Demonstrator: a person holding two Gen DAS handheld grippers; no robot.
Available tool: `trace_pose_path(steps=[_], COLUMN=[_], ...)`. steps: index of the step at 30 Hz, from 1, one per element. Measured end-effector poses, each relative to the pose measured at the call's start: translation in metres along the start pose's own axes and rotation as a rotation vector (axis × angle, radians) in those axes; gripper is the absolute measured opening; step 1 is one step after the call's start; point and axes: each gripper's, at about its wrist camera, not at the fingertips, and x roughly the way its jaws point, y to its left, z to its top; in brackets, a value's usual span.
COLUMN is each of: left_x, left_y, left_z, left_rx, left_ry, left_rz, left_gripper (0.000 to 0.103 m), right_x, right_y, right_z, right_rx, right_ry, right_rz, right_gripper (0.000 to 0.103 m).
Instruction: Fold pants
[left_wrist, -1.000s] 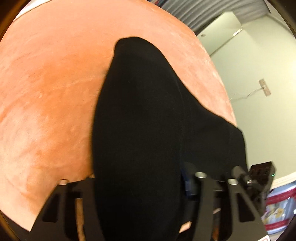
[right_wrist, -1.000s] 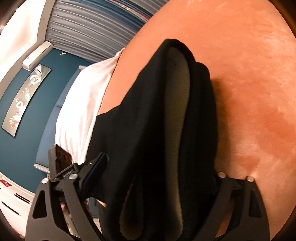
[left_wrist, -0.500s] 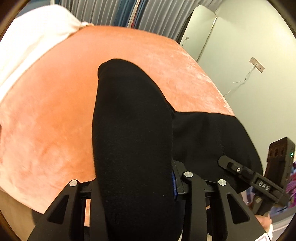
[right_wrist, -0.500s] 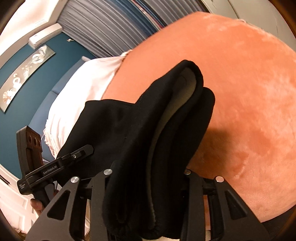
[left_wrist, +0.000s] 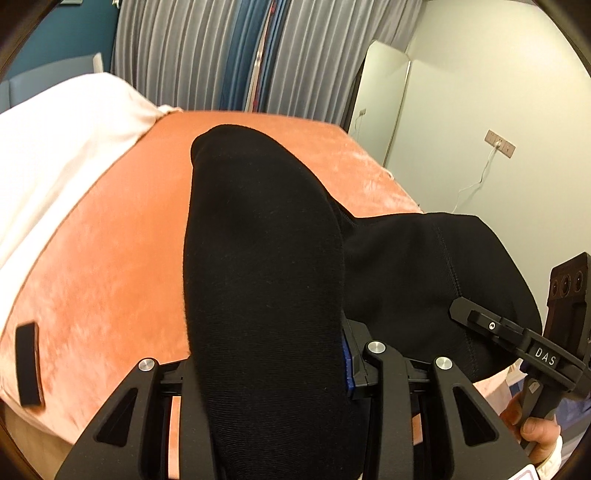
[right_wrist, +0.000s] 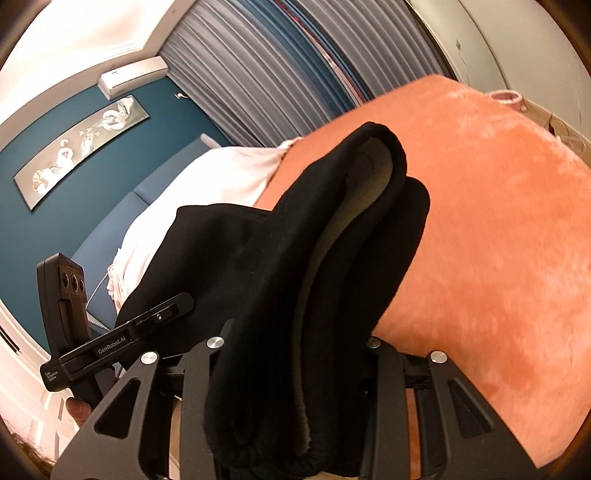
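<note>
We lift the pants off the bed

Left gripper (left_wrist: 269, 369) and right gripper (right_wrist: 295, 369) each pinch black pants (left_wrist: 266, 258), raised over the orange blanket (left_wrist: 103, 258) toward 12 o'clock, so the fabric hangs straight for folding.

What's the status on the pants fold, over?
Left tongs and right tongs both shut on black pants, held up over orange bedspread. Small black strip on bedspread near left edge; nothing blocking.
</note>
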Motion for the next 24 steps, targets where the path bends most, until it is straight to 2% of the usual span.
trace_pose_path(steps=[5, 11, 17, 24], left_x=[0.008, 0.034, 0.082, 0.16], left_y=[-0.007, -0.008, -0.007, 0.005], left_z=[0.033, 0.077, 0.123, 0.164], left_rx=[0.028, 0.042, 0.016, -0.029], left_ry=[-0.056, -0.09, -0.119, -0.127], left_rz=[0.016, 0.033, 0.009, 0.0], left_gripper=[0.033, 0.033, 0.034, 0.034], right_x=[0.007, 0.036, 0.083, 0.151], right_y=[0.009, 0.009, -0.02, -0.072], right_z=[0.034, 0.082, 0.138, 0.181], right_rx=[-0.041, -0.066, -0.039, 0.006], right_ry=[-0.039, -0.065, -0.088, -0.078], right_rz=[0.007, 0.005, 0.032, 0.051], right_gripper=[0.033, 0.033, 0.033, 0.033])
